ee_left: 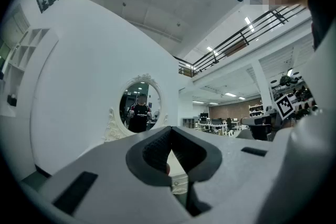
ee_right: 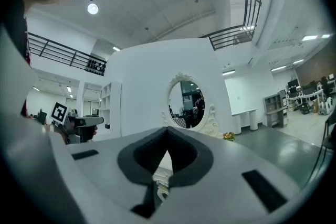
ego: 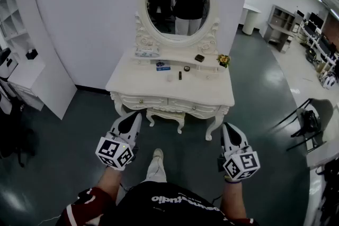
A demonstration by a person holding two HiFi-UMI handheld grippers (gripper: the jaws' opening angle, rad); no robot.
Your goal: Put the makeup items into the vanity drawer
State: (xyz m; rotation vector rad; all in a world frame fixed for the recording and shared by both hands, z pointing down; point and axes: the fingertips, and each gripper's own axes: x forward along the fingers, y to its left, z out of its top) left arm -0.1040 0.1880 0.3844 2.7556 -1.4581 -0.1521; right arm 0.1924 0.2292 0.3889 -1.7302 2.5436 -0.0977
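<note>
Though ahead, makeup [ego: 180, 75] beyond hand-held gripper [ego: 229, 128]

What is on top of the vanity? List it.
On the vanity: a blue box, a small dark jar, a dark tube, a black case and flowers. The drawers are shut, so their insides are hidden.

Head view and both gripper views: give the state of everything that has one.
left gripper, shut, empty
right gripper, shut, empty
left drawer, closed
right drawer, closed
makeup items, out on the vanity top
</note>
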